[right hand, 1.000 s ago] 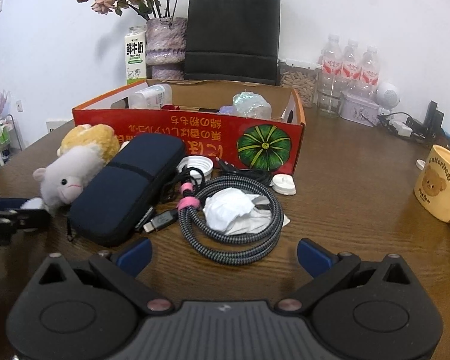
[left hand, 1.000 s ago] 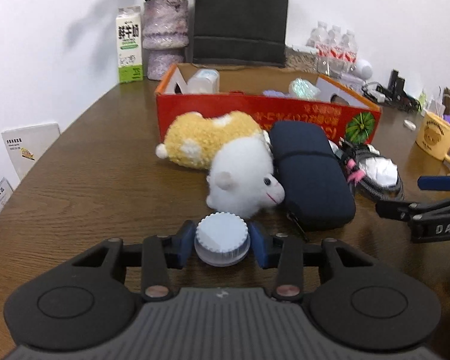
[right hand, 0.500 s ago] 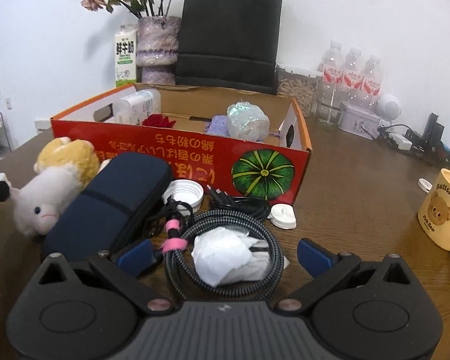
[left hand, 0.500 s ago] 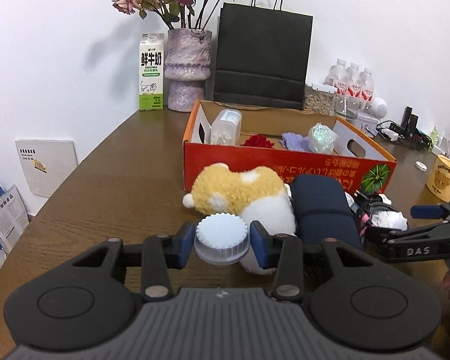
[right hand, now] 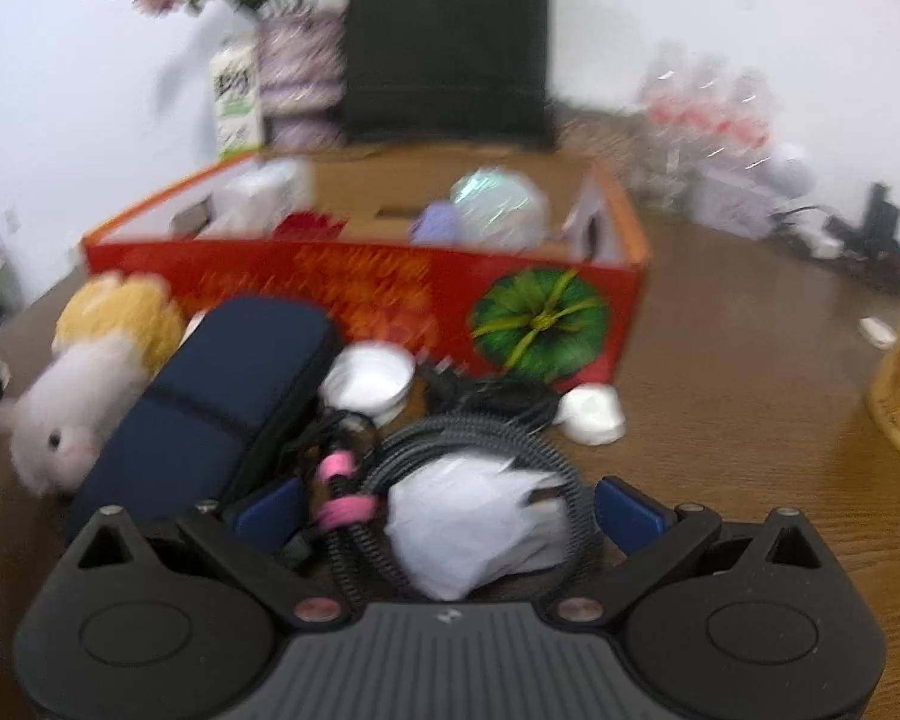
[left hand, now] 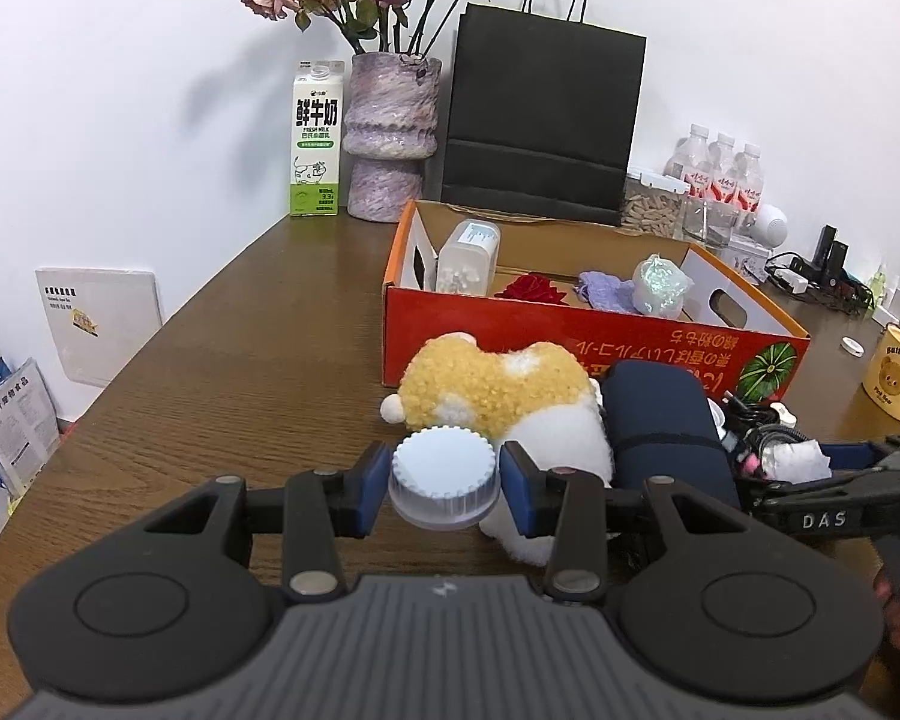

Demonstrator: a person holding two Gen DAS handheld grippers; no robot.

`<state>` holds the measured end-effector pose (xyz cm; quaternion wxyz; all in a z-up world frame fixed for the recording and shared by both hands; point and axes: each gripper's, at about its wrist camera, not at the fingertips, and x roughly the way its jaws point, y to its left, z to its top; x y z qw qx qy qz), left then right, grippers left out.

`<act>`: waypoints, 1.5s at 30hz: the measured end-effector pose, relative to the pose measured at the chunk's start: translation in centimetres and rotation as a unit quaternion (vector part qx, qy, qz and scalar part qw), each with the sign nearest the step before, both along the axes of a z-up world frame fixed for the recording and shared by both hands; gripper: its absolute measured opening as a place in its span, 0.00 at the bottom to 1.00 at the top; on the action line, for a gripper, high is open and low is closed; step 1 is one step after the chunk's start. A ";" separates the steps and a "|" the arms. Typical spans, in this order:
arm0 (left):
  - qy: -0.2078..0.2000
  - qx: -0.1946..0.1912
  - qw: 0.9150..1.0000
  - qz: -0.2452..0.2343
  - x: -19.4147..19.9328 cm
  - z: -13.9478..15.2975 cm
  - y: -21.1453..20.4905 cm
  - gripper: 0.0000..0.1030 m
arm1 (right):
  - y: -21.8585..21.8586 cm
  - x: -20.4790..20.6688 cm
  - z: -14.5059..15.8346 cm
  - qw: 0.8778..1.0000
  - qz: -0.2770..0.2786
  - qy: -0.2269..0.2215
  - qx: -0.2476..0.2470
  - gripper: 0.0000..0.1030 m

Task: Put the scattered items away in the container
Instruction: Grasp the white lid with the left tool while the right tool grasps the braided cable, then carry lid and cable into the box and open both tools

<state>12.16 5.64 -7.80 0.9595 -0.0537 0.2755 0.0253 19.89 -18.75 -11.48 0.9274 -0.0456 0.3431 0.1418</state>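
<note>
My left gripper (left hand: 444, 477) is shut on a white ribbed bottle cap (left hand: 444, 483) and holds it above the table, in front of the plush toys. The red cardboard box (left hand: 588, 339) stands beyond them with a jar, a red flower and a shiny ball inside. My right gripper (right hand: 450, 516) is open, its jaws on either side of a coiled braided cable (right hand: 468, 438) with crumpled white paper (right hand: 480, 534) on it. A yellow plush (left hand: 492, 384), a white plush (right hand: 66, 414) and a navy case (right hand: 210, 402) lie left of the cable. The right wrist view is blurred.
A white lid (right hand: 369, 378) and a small white cap (right hand: 591, 414) lie by the box front. A yellow mug (left hand: 897, 378) stands at the right. A milk carton (left hand: 315, 147), a vase (left hand: 390, 138), a black bag (left hand: 540, 120) and water bottles (left hand: 720, 174) line the back.
My left gripper has risen with the cap and now looks down into the box. My right gripper has moved forward so its jaws now flank the cable and paper.
</note>
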 end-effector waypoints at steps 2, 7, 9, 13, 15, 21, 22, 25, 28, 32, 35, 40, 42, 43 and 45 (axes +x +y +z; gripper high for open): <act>0.000 0.000 1.000 0.001 0.0 0.0 0.0 0.40 | -0.1 0.0 0.1 1.000 -0.002 -0.001 0.002 0.96; -0.001 0.001 1.000 0.005 -0.2 0.1 0.1 0.40 | -0.5 -0.4 0.3 1.000 -0.007 -0.006 0.006 0.90; -0.002 0.000 1.000 0.006 -0.2 0.1 0.2 0.40 | -0.6 -0.7 0.5 1.000 -0.006 -0.009 0.010 0.90; -0.004 0.000 1.000 0.005 -0.3 0.2 0.2 0.40 | -0.9 -1.5 1.3 1.000 -0.005 -0.023 0.015 0.90; -0.005 0.001 1.000 0.003 -0.3 0.4 0.2 0.40 | -1.1 -1.8 1.8 0.999 -0.004 -0.032 0.018 0.90; -0.023 0.006 1.000 -0.006 0.1 1.5 -0.1 0.40 | -1.3 -2.1 3.6 0.998 0.000 -0.057 0.025 0.90; -0.028 0.007 1.000 -0.008 0.3 1.8 -0.2 0.40 | -1.3 -2.1 4.0 0.998 0.001 -0.064 0.026 0.90; -0.041 0.008 0.999 -0.015 1.0 2.7 -0.6 0.40 | -1.2 -1.6 5.1 0.996 0.001 -0.082 0.030 0.90; -0.054 0.009 0.998 -0.022 2.2 3.6 -1.1 0.40 | -1.0 -0.9 6.3 0.994 0.001 -0.101 0.036 0.90; -0.071 0.011 0.997 -0.028 4.5 4.9 -1.8 0.40 | -0.4 0.8 8.2 0.991 0.002 -0.130 0.043 0.90; -0.081 0.007 0.996 -0.033 6.5 5.8 -2.3 0.40 | 0.2 2.4 9.4 0.988 0.004 -0.144 0.050 0.90; -0.091 0.005 0.995 -0.033 10.1 6.7 -2.9 0.40 | 1.4 5.8 10.3 0.987 0.000 -0.151 0.059 0.90; -0.090 0.005 0.995 -0.035 11.5 6.8 -3.1 0.40 | 1.7 7.0 10.4 0.987 -0.002 -0.151 0.061 0.90; -0.089 0.004 0.995 -0.036 12.1 6.7 -3.2 0.40 | 1.9 7.6 10.4 0.987 -0.003 -0.149 0.062 0.90; -0.085 0.005 0.996 -0.036 13.4 6.6 -3.3 0.40 | 2.2 8.9 10.2 0.987 -0.005 -0.144 0.065 0.90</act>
